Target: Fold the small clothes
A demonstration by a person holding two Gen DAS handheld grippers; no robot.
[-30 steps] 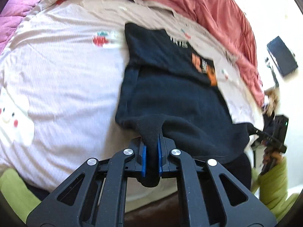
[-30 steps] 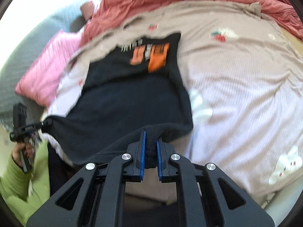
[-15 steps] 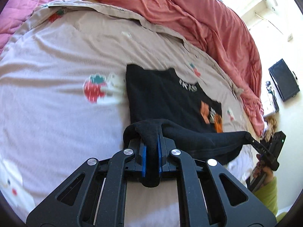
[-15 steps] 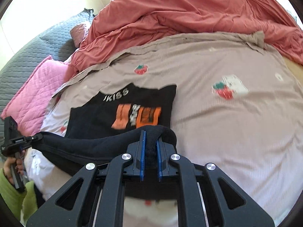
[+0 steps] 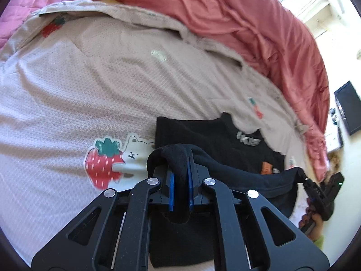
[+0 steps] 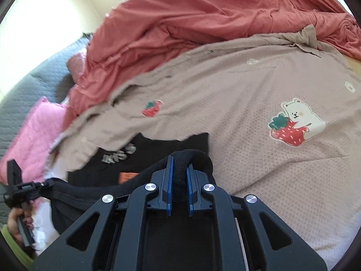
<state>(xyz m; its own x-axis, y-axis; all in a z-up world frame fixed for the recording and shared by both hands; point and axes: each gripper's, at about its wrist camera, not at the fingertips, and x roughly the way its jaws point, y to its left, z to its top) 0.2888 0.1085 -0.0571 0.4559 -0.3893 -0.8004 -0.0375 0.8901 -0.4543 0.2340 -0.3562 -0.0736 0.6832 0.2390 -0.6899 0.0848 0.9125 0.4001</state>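
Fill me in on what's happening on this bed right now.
A person is folding a black shirt on a bed covered by a beige sheet printed with strawberries. Each hand holds a gripper: the left gripper and the right gripper are both shut on the shirt's near edge, one at each corner. That edge is lifted and stretched between them above the part lying flat with the orange print. The fold is not yet laid down.
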